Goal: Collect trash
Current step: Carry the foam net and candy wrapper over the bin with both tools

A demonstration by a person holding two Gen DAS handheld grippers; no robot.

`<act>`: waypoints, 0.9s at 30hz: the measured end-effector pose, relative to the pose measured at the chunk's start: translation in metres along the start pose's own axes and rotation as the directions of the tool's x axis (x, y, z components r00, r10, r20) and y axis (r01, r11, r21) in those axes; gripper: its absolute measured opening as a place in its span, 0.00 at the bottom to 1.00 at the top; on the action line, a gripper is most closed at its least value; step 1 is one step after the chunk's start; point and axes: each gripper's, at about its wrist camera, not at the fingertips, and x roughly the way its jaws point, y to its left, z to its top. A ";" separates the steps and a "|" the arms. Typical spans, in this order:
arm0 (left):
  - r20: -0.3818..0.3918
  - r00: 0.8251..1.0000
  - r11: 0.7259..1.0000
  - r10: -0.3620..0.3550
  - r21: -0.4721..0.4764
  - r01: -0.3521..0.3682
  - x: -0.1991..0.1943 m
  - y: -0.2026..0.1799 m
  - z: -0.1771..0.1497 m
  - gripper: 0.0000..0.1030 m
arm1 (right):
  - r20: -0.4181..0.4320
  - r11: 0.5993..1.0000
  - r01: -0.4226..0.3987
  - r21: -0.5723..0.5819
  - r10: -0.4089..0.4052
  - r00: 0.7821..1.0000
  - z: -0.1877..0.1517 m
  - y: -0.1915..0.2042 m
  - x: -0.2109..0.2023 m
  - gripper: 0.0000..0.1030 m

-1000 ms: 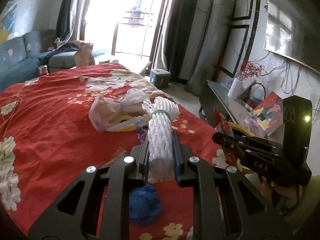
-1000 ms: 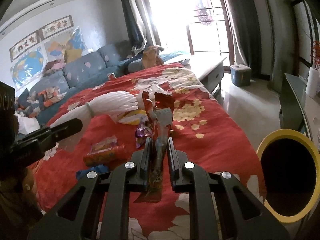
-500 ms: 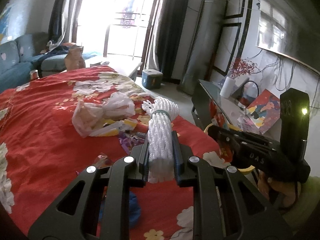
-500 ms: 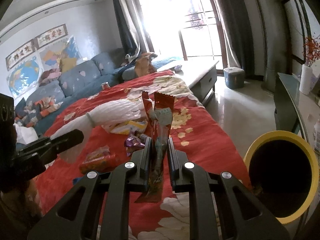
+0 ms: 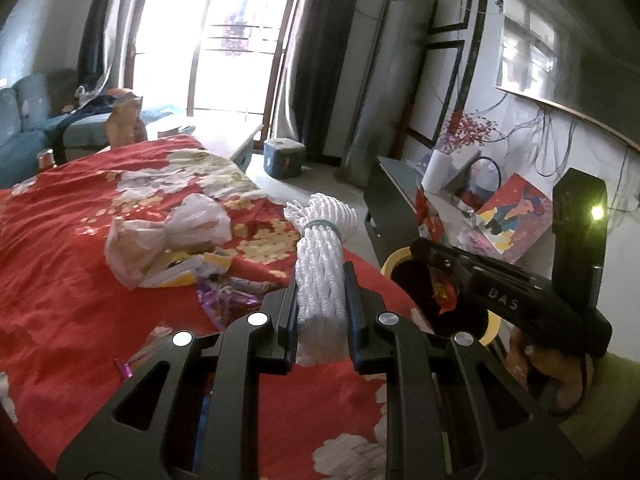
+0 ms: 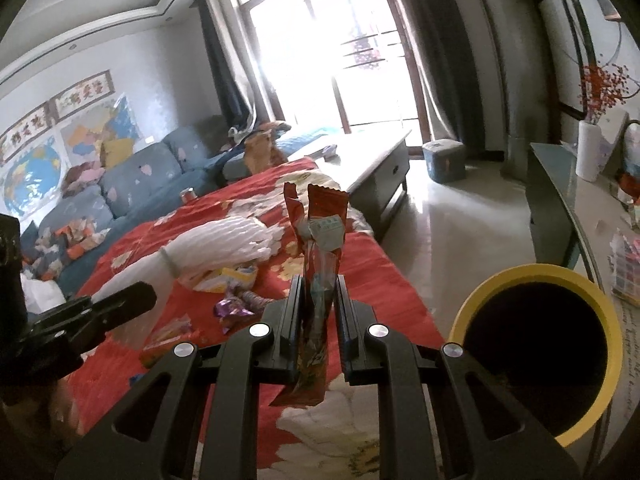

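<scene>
Clamping a red snack wrapper (image 6: 320,264) upright, the right hand-held gripper (image 6: 318,320) sits beside the yellow-rimmed bin (image 6: 540,270), evidently for disposal. The left hand-held gripper (image 5: 322,300) pinches white foam netting (image 5: 320,264) above the red floral cloth (image 5: 60,280), where remaining litter lies.

- Daylight floods in through the window (image 5: 224,36), blown out to white glare in both views.
- Fisheye bends walls at the edges; corners go dark.
- Focus is fairly sharp.

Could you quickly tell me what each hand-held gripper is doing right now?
Left hand-held gripper: shut on white foam net.
Right hand-held gripper: shut on red snack wrapper.
</scene>
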 end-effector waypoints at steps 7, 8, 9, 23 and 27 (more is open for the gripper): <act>-0.006 1.000 0.999 -0.027 0.026 0.027 0.009 -0.016 0.004 0.13 | 0.020 0.999 0.026 0.029 -0.026 0.999 0.006 -0.017 -0.004 0.15; -0.007 0.999 0.999 -0.031 0.033 0.032 0.011 -0.019 0.005 0.13 | 0.024 0.999 0.030 0.034 -0.031 0.999 0.007 -0.020 -0.005 0.15; -0.008 0.999 0.999 -0.035 0.036 0.035 0.012 -0.021 0.005 0.13 | 0.026 0.999 0.034 0.038 -0.035 0.999 0.007 -0.023 -0.005 0.15; -0.032 0.996 0.993 -0.084 0.086 0.087 0.031 -0.052 0.009 0.13 | 0.057 0.990 0.099 0.104 -0.105 0.993 0.013 -0.055 -0.017 0.15; -0.042 0.994 0.990 -0.098 0.102 0.101 0.039 -0.063 0.011 0.13 | 0.062 0.985 0.120 0.125 -0.128 0.990 0.013 -0.067 -0.020 0.15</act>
